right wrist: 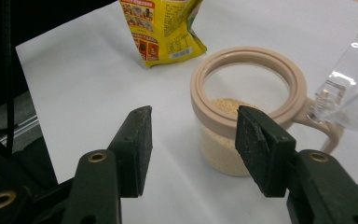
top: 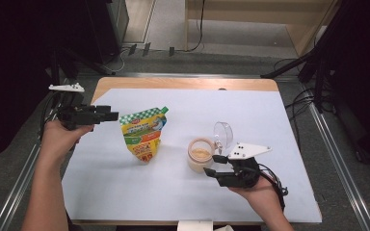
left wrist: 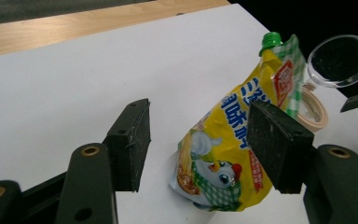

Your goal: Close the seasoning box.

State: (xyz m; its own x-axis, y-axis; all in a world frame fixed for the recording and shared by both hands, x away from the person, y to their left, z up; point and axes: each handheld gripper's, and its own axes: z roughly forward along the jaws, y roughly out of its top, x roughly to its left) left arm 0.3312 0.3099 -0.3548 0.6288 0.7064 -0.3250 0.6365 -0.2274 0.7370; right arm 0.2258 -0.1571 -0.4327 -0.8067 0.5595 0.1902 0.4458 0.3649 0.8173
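A yellow and green spouted pouch (top: 142, 134) stands leaning on the white mat. My left gripper (top: 115, 116) is held level just left of its top, open, with nothing between the pads. In the left gripper view the pouch (left wrist: 223, 158) lies beyond the open gripper (left wrist: 198, 126). A clear jar (top: 200, 155) with a beige rim holds tan powder, and its clear hinged lid (top: 224, 133) stands open. My right gripper (top: 211, 163) is open right beside the jar's near side. In the right gripper view the jar (right wrist: 223, 154) sits just past the open gripper (right wrist: 193, 135), behind the right pad.
The white mat (top: 125, 192) covers most of a wooden table (top: 183, 83). Dark stands and cables surround the table on the floor. The pouch's back side (right wrist: 163, 28) shows beyond the jar in the right gripper view.
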